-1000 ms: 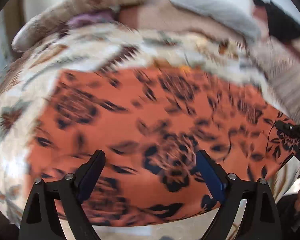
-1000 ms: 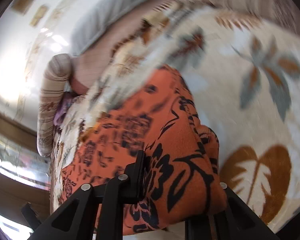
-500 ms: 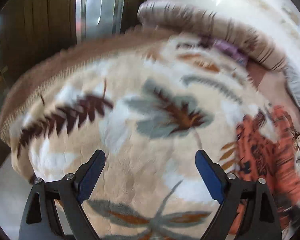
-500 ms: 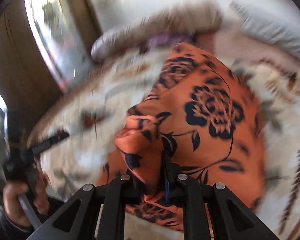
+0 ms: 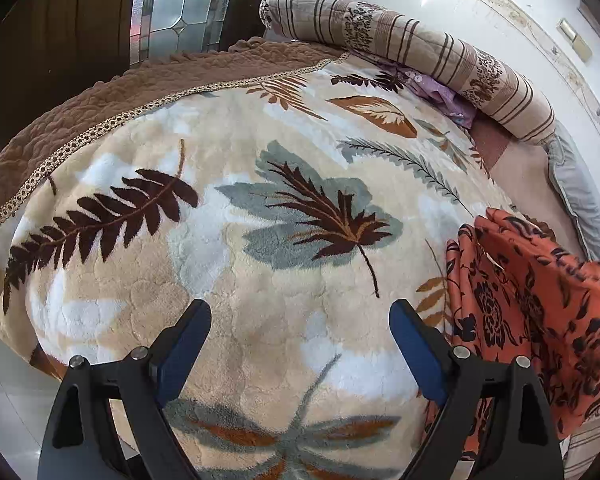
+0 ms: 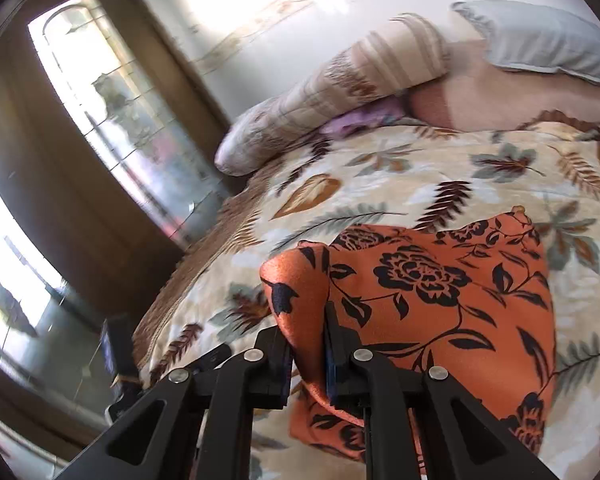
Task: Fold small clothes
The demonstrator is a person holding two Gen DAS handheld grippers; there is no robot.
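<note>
An orange garment with black flowers [image 6: 440, 280] lies on a leaf-patterned fleece blanket [image 5: 260, 200] spread over a bed. My right gripper [image 6: 306, 332] is shut on a bunched corner of the garment, held up a little above the rest of the cloth. In the left wrist view the same garment [image 5: 540, 300] shows at the right edge, rumpled and partly raised. My left gripper [image 5: 300, 344] is open over bare blanket to the left of the garment, with nothing between its blue pads [image 5: 412, 348].
A rolled striped quilt [image 5: 420, 52] lies along the far side of the bed, with a purple cloth [image 5: 444, 96] under it and a grey pillow [image 5: 580, 192] beside it. A brown quilted bedspread [image 5: 80, 108] borders the blanket on the left. A glass door [image 6: 112, 120] stands beyond the bed.
The left gripper swung off the orange garment to bare blanket on its left, then held still. The right gripper closed on a corner, lifted it and carried it across the garment.
</note>
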